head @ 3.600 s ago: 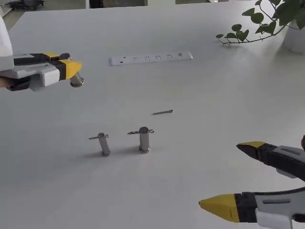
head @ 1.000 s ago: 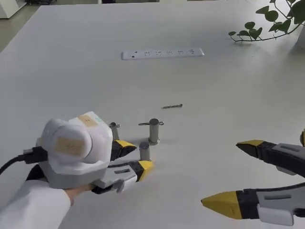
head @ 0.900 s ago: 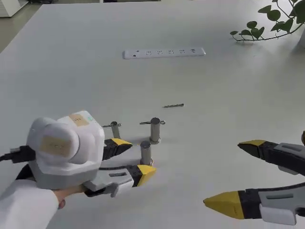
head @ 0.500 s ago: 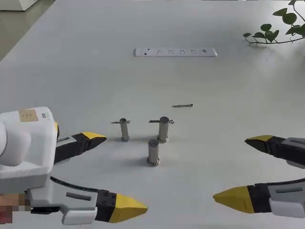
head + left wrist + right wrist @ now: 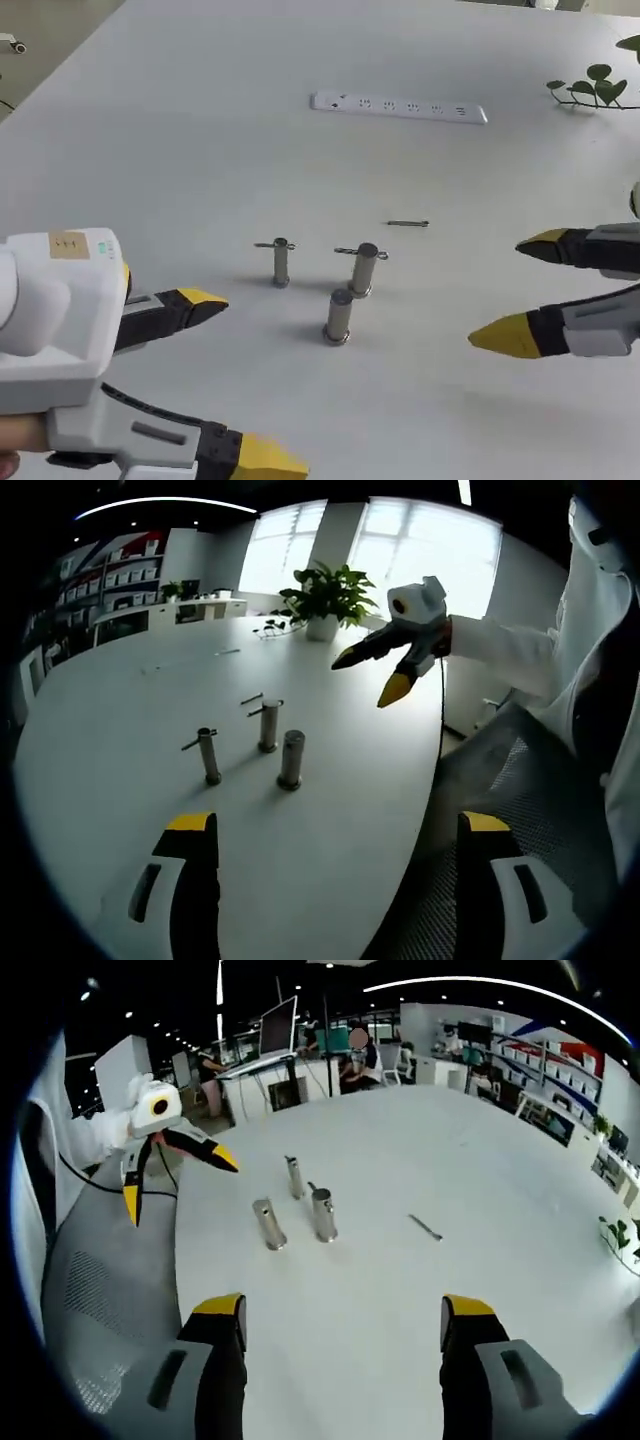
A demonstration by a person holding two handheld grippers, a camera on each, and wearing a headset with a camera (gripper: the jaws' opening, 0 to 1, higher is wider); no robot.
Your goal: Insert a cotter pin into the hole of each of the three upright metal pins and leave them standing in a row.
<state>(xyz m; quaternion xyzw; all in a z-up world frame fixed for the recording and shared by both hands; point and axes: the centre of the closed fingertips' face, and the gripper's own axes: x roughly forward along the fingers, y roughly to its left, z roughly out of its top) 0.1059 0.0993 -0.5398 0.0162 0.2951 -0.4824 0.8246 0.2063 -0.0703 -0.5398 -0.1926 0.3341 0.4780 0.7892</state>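
Observation:
Three upright metal pins stand mid-table. The left pin and the right pin each carry a cotter pin through the top. A third, bare pin stands just in front of them, out of their line. A loose cotter pin lies flat behind the right pin. My left gripper is open at the near left, well clear of the pins. My right gripper is open at the right and holds nothing. The bare pin is the nearest one in the left gripper view; the loose cotter pin lies right of the pins.
A white power strip lies at the back of the white table. A potted plant trails leaves at the far right. A person's sleeve and a chair show in both gripper views.
My left gripper carried the third pin in, stood it in front of the other two, let go, opened and drew back toward the near left. The head camera has shifted.

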